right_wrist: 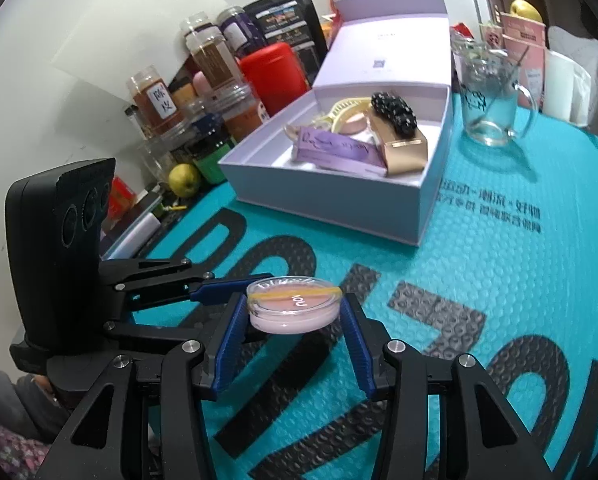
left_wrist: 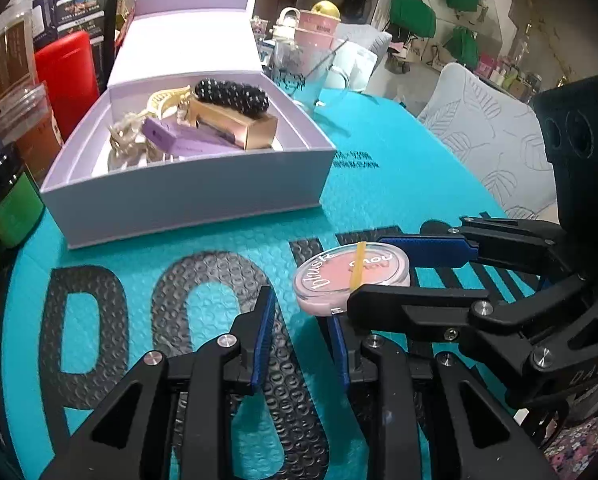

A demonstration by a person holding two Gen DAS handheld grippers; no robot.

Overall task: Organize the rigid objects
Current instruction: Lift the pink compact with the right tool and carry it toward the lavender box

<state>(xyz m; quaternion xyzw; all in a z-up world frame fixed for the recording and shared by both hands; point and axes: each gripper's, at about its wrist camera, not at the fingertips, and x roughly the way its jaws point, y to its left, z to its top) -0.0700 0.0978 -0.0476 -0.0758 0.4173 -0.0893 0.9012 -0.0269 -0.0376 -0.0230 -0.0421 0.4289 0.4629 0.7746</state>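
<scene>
Left wrist view: left hand-held gripper (left_wrist: 301, 312) empty, jaws apart, low over the teal table (left_wrist: 379, 200). Just right of it, the blush compact (left_wrist: 351, 278) sits between the fingers of the right hand-held gripper (left_wrist: 365, 268). Lavender box (left_wrist: 187, 200) stands far left, lid back, part filled.

Right wrist view: right hand-held gripper (right_wrist: 295, 312) brackets the blush compact (right_wrist: 295, 308); pads look to touch its rim on both sides, though firm clamping cannot be confirmed. Lavender box (right_wrist: 339, 204) lies beyond.

Judgement: grip squarely across the rim, keep the compact level, carry it over the near wall and set it in bare floor space.
</scene>
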